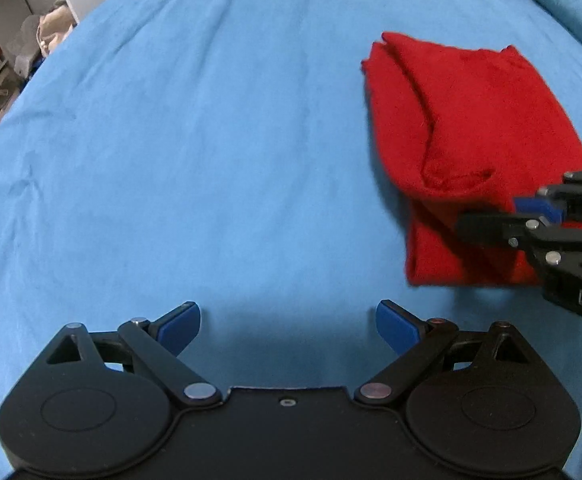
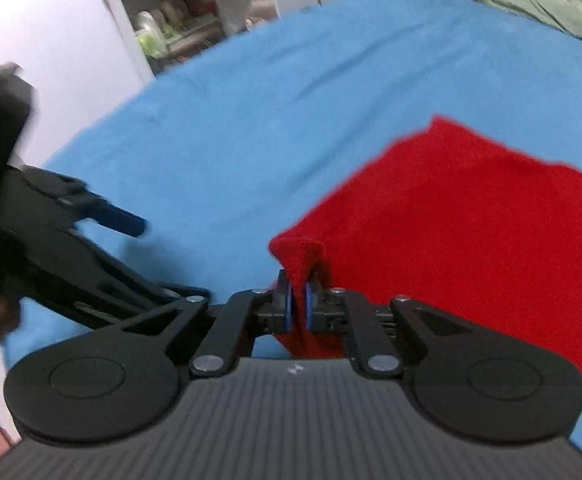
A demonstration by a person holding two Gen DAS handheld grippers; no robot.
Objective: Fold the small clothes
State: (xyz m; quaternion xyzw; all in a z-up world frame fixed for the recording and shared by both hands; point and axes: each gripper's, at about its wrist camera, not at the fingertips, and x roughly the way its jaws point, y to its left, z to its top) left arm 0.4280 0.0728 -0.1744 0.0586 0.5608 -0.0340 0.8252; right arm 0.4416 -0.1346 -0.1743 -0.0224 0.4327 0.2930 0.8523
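We see a fuzzy red knit garment (image 1: 467,128), folded into a rough rectangle, lying on the bed's soft blue cover (image 1: 211,120). Our right tongs (image 2: 298,304) stand narrowly parted with a pinched corner of it between the blue pads; whether they press it we cannot tell. Our left tongs (image 1: 288,326) gape wide, empty.

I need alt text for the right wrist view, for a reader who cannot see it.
The right gripper has a corner of a red cloth between its blue pads, with the rest lying on a blue bedsheet. The left gripper is at the left, blurred.
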